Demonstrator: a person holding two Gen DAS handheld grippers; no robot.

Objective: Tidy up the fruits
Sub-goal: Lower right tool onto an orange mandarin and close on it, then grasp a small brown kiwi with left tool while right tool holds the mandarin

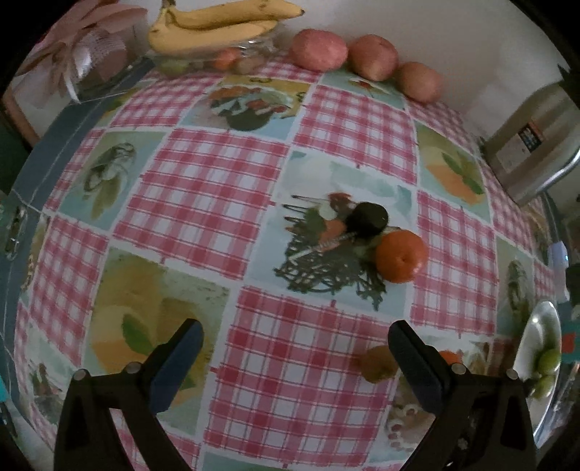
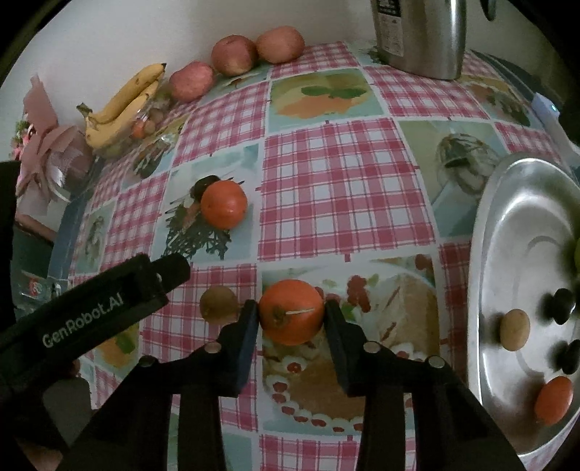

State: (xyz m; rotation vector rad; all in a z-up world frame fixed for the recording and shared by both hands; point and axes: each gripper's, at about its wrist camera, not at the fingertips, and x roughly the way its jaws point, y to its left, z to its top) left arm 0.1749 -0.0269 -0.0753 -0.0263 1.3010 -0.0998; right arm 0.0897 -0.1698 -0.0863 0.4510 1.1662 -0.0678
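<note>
My right gripper point(image 2: 291, 319) is shut on an orange fruit point(image 2: 290, 309), low over the tablecloth. A brown fruit point(image 2: 218, 303) lies just left of it. A second orange fruit point(image 2: 223, 204) and a dark plum point(image 2: 204, 184) lie further back. The silver tray point(image 2: 507, 217) at right holds a brown fruit point(image 2: 514, 329), dark plums point(image 2: 560, 304), a small orange fruit point(image 2: 553, 399) and green fruit. My left gripper point(image 1: 295, 347) is open and empty above the cloth, short of the orange fruit point(image 1: 400, 255) and the dark plum point(image 1: 368, 217). The brown fruit point(image 1: 377, 362) sits by its right finger.
Three red apples point(image 1: 319, 49) line the back wall beside a glass bowl with bananas point(image 1: 214, 29). A steel kettle point(image 2: 420, 36) stands at the back right. A pink bouquet point(image 1: 90, 47) is at the back left. The left gripper's body point(image 2: 90, 311) crosses the right wrist view.
</note>
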